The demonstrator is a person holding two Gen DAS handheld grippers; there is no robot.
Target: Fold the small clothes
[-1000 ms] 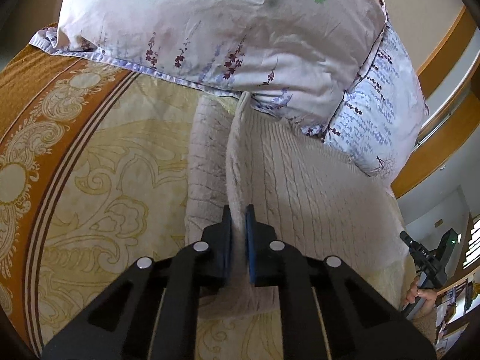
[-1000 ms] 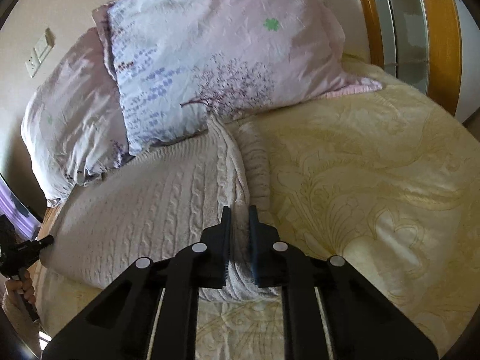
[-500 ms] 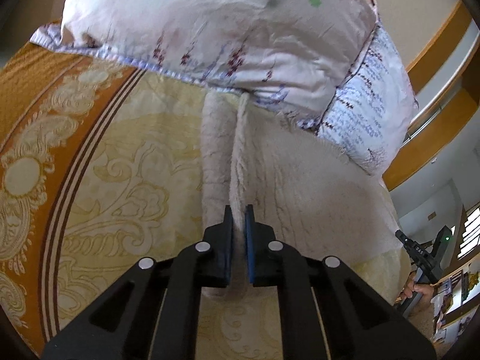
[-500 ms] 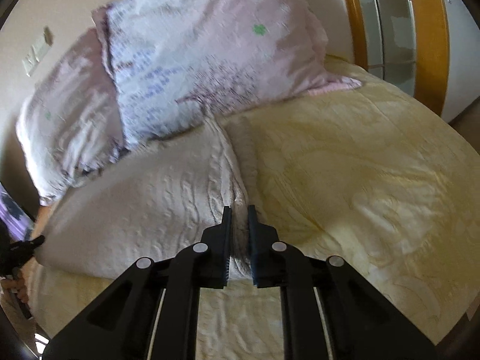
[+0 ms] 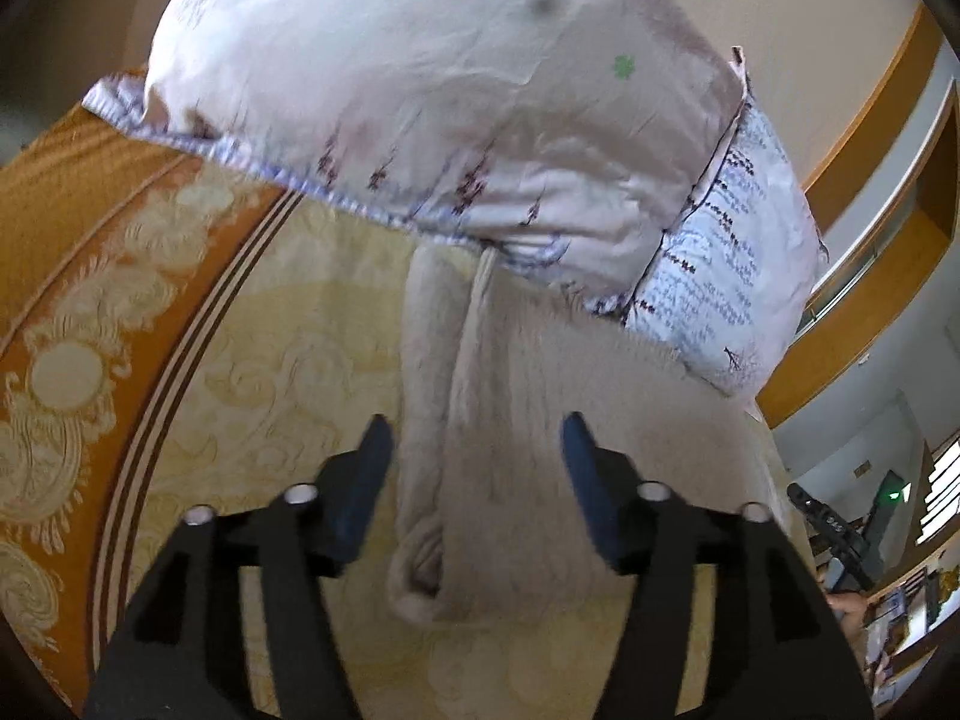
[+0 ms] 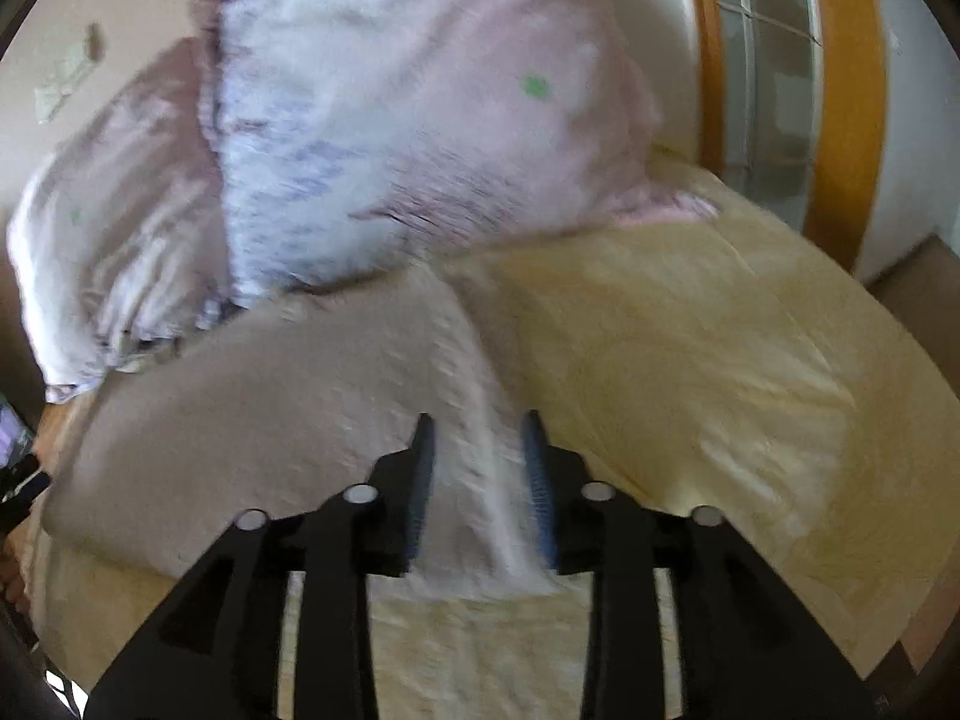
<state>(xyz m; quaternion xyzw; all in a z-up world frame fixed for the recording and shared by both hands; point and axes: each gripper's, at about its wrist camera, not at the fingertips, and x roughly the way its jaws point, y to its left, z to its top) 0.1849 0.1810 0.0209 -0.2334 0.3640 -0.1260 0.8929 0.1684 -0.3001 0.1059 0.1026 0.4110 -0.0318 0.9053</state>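
Note:
A cream cable-knit sweater [image 5: 516,420] lies on the bed, its far end against the pillows. In the left wrist view its left edge is folded over into a raised ridge. My left gripper [image 5: 474,438] is open, its fingers on either side of that ridge and not gripping it. The sweater also shows in the right wrist view [image 6: 288,420], spread to the left with its right edge [image 6: 480,468] running between the fingers. My right gripper [image 6: 477,438] is open around that edge, jaws partly apart. Both views are blurred.
Two floral pillows [image 5: 456,96] [image 6: 384,138] lean at the head of the bed. The yellow patterned bedspread [image 6: 720,372] has an orange border [image 5: 78,252] on the left. A wooden frame with glass [image 6: 780,78] stands at the right. Part of the other gripper [image 5: 828,516] shows far right.
Both grippers were shut on the sweater's edges; now both have opened and let go. The sweater has dropped flat onto the bed, closer to the pillows.

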